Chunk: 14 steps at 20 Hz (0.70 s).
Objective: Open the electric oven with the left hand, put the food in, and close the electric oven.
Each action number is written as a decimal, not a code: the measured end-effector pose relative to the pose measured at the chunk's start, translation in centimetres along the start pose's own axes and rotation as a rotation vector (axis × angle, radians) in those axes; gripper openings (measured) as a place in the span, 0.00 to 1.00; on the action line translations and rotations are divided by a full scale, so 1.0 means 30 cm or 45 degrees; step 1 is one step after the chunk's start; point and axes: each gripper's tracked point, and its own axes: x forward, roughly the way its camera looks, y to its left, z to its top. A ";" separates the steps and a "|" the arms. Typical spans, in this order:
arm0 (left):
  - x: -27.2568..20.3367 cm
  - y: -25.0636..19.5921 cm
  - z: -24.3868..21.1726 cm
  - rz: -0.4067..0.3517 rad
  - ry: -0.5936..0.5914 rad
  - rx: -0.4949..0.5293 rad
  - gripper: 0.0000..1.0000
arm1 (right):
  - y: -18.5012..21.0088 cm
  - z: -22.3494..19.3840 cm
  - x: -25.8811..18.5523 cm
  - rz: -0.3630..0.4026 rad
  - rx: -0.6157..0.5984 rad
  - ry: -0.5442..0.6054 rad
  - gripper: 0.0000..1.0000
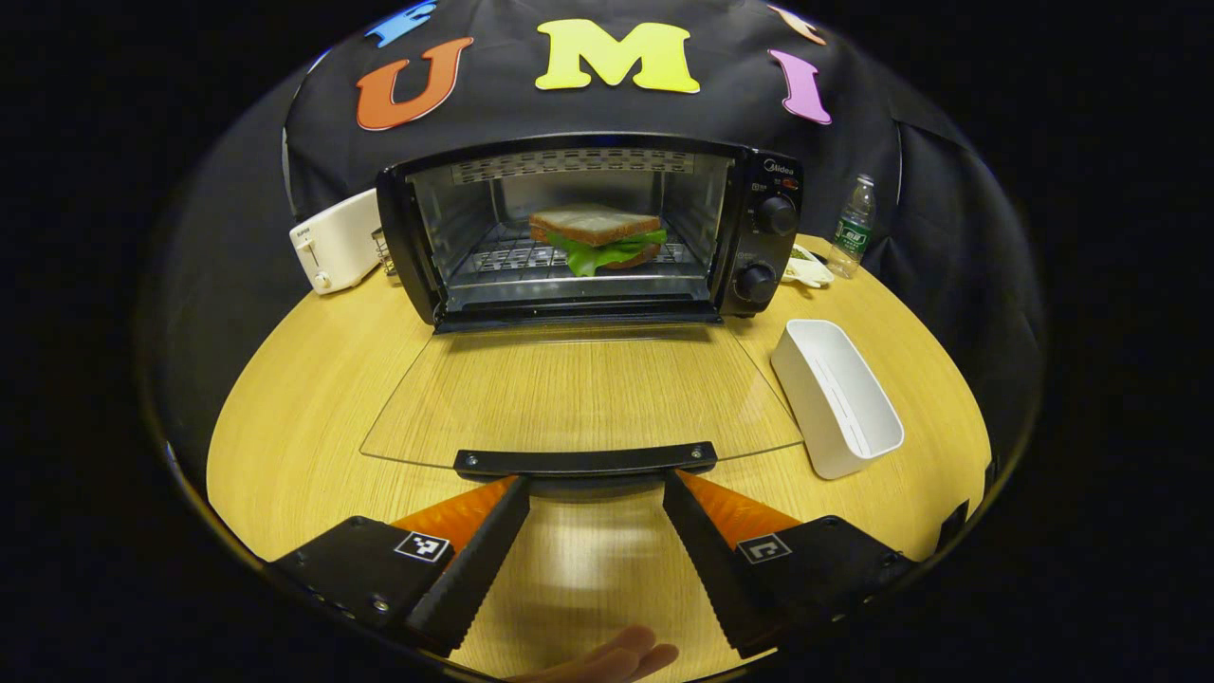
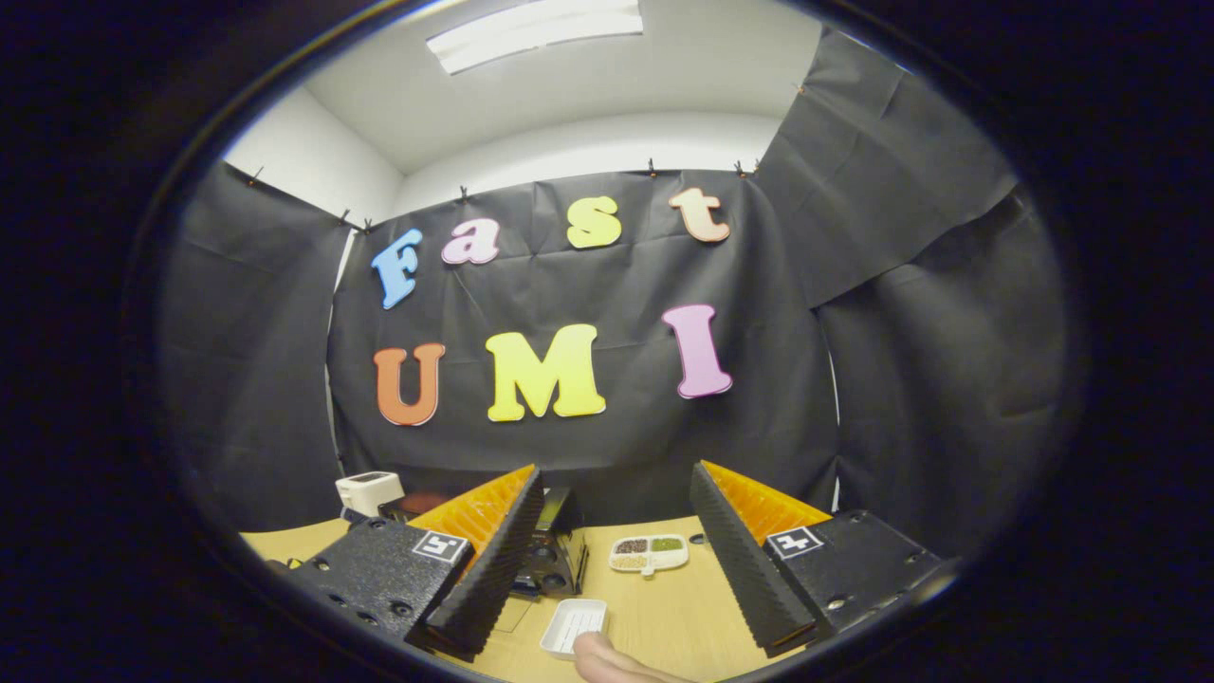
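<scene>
In the left gripper view we find the electric oven (image 1: 588,228) at the far side of the wooden table (image 1: 303,398), its glass door (image 1: 579,394) swung fully down and lying flat toward us, the black door handle (image 1: 585,460) at its near edge. The sandwich (image 1: 597,237) already sits on the wire rack (image 1: 517,258) inside the cavity, so we judge the loading done and only the closing left. Our left gripper (image 1: 590,489) hovers with its fingers spread wide and nothing between them, their tips just at the near side of the handle, one toward each end. The right gripper (image 2: 615,498) is raised well above the table, likewise wide open and empty. An empty white tray (image 1: 835,394) lies just right of the door, a white toaster (image 1: 337,239) stands left of the oven, and a water bottle (image 1: 854,226) stands far right. What could go wrong from here is mostly in the lift: if we close the fingers short of the handle they may pinch only air, or slide off the smooth bar; a push at one end could twist the door; and letting it swing up fast might jolt the light oven backward or shake the sandwich off the rack. A wide sweep to the right could also knock the tray.
</scene>
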 end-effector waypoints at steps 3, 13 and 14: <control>-0.023 -0.001 0.031 0.017 -0.033 0.012 0.94 | -0.011 0.000 0.001 -0.014 -0.021 -0.004 0.99; -0.083 0.006 0.194 0.049 -0.185 0.038 0.94 | 0.005 -0.026 -0.010 -0.024 -0.035 -0.002 0.92; -0.090 0.006 0.218 0.050 -0.209 0.045 0.94 | 0.014 -0.021 -0.012 -0.019 -0.043 -0.005 0.99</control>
